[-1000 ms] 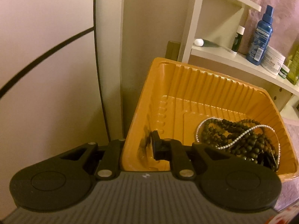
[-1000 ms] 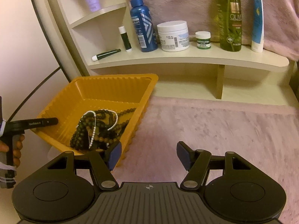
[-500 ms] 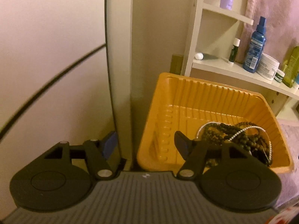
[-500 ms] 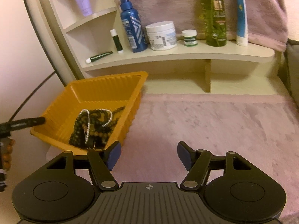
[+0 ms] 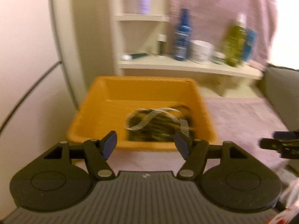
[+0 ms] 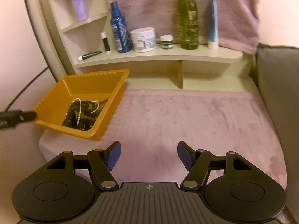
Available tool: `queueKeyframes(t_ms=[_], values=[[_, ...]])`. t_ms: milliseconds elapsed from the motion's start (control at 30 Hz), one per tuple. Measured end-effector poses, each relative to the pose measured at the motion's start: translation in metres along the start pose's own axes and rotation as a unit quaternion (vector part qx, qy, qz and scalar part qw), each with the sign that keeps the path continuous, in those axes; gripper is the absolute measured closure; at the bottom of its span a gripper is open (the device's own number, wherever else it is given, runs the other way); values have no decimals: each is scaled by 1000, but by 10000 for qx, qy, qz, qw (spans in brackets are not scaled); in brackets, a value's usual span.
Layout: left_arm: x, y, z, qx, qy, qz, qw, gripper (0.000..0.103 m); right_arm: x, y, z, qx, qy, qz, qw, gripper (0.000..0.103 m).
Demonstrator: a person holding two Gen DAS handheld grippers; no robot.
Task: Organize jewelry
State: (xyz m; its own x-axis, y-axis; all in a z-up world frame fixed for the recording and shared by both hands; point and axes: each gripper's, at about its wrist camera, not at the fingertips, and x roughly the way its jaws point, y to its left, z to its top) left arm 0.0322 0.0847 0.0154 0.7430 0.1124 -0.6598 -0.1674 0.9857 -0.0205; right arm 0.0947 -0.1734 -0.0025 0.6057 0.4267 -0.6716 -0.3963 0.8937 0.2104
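Orange tray (image 6: 56,100) on the pink blanket (image 6: 186,121) holds my bead necklaces (image 6: 84,112) so they stay together, and my left tool (image 5: 146,145) and right tool (image 6: 148,154) are both spread wide, holding nothing.

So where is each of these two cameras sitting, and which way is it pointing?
Left wrist: sits on the left claw, looks forward between its open fingers at the orange tray of necklaces; the right claw's tip shows at the right edge.
Right wrist: sits on the right claw, open over the pink cloth, facing the shelf; the left claw's tip shows at the left edge.
Shared: tray, necklaces, shelf bottles.
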Motion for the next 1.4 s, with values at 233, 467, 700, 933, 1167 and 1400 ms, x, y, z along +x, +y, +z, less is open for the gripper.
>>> queueKeyframes(t_ms=[233,467,700,933,1167,1400], values=[[-5,-55,-13,147,219,-544,9982,37,-29,-16,-12,250,-70,-112,9996,36],[-3,-87,-23,348,371,-692,9963,37,-42,-27,-25,469,-56,-110,9988,36],[-3,-98,-29,441,447,-782,9950,37,-42,-34,-30,562,-7,-97,9984,36],[-4,-105,-31,532,448,-837,9941,37,-41,-36,-35,609,44,-118,9981,36],[-3,-108,-33,556,472,-881,9934,37,-43,-34,-36,547,38,-134,9984,36],[-3,-110,-32,573,437,-900,9933,37,-43,-34,-35,534,33,-135,9985,36]])
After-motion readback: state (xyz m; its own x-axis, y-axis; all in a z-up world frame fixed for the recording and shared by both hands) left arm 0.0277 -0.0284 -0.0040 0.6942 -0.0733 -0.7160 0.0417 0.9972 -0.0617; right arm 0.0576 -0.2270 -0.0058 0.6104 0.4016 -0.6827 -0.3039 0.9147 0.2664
